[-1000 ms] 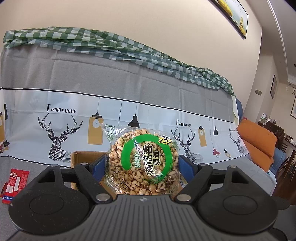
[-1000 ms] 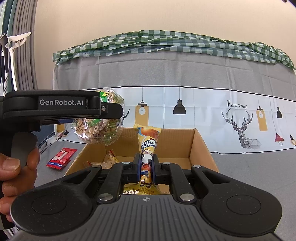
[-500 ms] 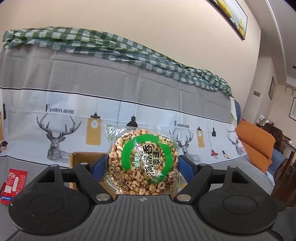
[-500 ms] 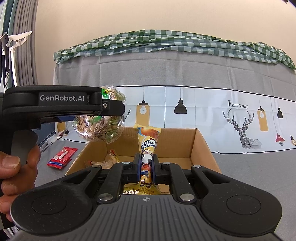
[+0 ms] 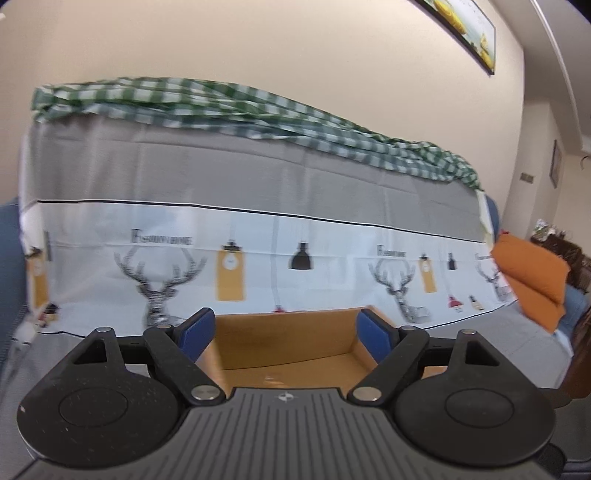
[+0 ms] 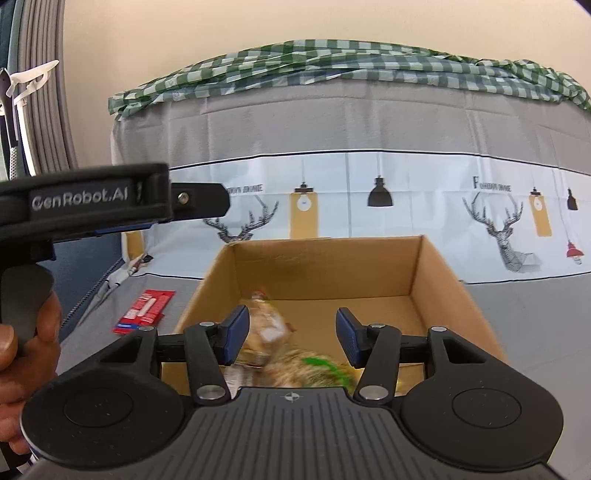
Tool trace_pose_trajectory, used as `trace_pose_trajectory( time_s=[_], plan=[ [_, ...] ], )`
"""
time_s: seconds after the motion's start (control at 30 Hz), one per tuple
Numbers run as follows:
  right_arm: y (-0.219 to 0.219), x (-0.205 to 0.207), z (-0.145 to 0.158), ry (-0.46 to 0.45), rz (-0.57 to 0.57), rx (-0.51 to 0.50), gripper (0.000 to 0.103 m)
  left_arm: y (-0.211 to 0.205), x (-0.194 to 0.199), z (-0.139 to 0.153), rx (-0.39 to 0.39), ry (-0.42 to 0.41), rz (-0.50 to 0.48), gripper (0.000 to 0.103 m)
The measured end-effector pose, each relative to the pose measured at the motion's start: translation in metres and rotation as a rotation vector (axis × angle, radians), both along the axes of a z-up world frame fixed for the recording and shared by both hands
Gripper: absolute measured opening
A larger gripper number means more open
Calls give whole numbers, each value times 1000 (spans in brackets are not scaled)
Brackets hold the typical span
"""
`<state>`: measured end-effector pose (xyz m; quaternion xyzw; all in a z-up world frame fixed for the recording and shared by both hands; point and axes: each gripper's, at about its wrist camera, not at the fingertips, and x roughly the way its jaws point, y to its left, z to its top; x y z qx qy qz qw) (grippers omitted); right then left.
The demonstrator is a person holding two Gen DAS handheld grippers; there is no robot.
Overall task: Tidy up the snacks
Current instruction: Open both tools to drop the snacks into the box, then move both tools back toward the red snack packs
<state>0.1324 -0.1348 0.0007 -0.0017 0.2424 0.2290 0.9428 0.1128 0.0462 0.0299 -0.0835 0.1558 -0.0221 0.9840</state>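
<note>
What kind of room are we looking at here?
Most likely a home living room: a framed picture hangs on the wall, orange cushions sit to one side, and a deer-print cloth drapes what may be a sofa.

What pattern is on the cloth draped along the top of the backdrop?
A green-and-white check; the draped cloth shows sharpest in the right wrist view.

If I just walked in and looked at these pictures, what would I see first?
Probably the big cardboard box right in the middle, open on top, with blurry snack bags piled at its near end. Both the left gripper and the right gripper are wide open over it, holding nothing. Next you'd spot the cloth with deer and lamps behind the box, and a red packet lying outside to its left.
</note>
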Motion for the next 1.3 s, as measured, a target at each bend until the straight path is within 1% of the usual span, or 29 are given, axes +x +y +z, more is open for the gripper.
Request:
trace_pose_trajectory(
  time_s=[0.07, 0.1, 0.13, 0.17, 0.23, 0.3, 0.47, 0.6, 0.67, 0.73, 0.77, 0.8, 0.83, 0.87, 0.9, 0.93, 0.97, 1.0, 1.03, 1.07, 1.1, 1.13, 1.17, 1.23, 1.3],
  plan=[
    [12, -3, 0, 11, 8, 7, 54, 14, -7, 0, 5, 14, 24, 76],
    [18, -6, 0, 15, 12, 9, 54, 22, -10, -1, 3, 24, 29, 67],
    [26, -8, 0, 18, 18, 10, 54, 29, -13, -2, 3, 35, 35, 55],
    [34, -11, 0, 19, 27, 11, 54, 36, -16, -3, 7, 46, 44, 50],
    [51, -18, 0, 17, 48, 9, 54, 50, -23, -5, 11, 73, 65, 32],
    [69, -24, 0, 19, 72, 7, 54, 65, -28, -8, 2, 92, 84, 27],
    [115, -38, -3, 17, 140, -3, 54, 102, -40, -11, -31, 114, 146, 26],
    [143, -45, -11, 23, 169, -15, 54, 129, -44, -14, -49, 144, 206, 26],
    [153, -49, -16, 11, 177, -16, 54, 140, -45, -16, -59, 160, 232, 26],
    [162, -49, -23, 13, 164, -30, 54, 149, -45, -18, -70, 172, 253, 26],
    [164, -48, -25, 9, 160, -15, 54, 154, -46, -21, -73, 174, 260, 26],
    [166, -49, -29, -11, 157, -11, 54, 158, -46, -23, -72, 178, 268, 26],
    [171, -50, -34, -30, 142, -33, 54, 161, -45, -26, -70, 186, 279, 26],
    [174, -48, -38, -29, 117, -34, 54, 165, -45, -28, -72, 190, 288, 26],
    [174, -46, -40, -29, 107, 0, 54, 169, -44, -31, -77, 194, 299, 26],
    [176, -46, -44, -53, 108, 25, 54, 173, -43, -34, -80, 204, 314, 26],
    [181, -47, -49, -88, 104, 6, 54, 178, -42, -37, -86, 218, 333, 26],
    [187, -46, -55, -96, 87, -27, 54, 183, -40, -39, -98, 228, 347, 26],
    [192, -41, -59, -71, 76, -25, 54, 189, -39, -41, -113, 236, 363, 26],
    [194, -36, -63, -52, 78, 5, 55, 194, -39, -43, -124, 248, 386, 26],
    [198, -33, -68, -57, 75, 13, 56, 199, -37, -45, -126, 269, 416, 26],
    [206, -31, -75, -79, 61, -11, 59, 203, -36, -47, -125, 290, 438, 26],
    [213, -28, -82, -89, 49, -30, 60, 207, -35, -50, -129, 308, 454, 26],
    [225, -17, -94, -60, 36, -24, 60, 215, -33, -54, -148, 337, 475, 26],
    [239, -6, -101, -57, 16, -22, 65, 219, -31, -56, -149, 353, 488, 26]
  ],
)
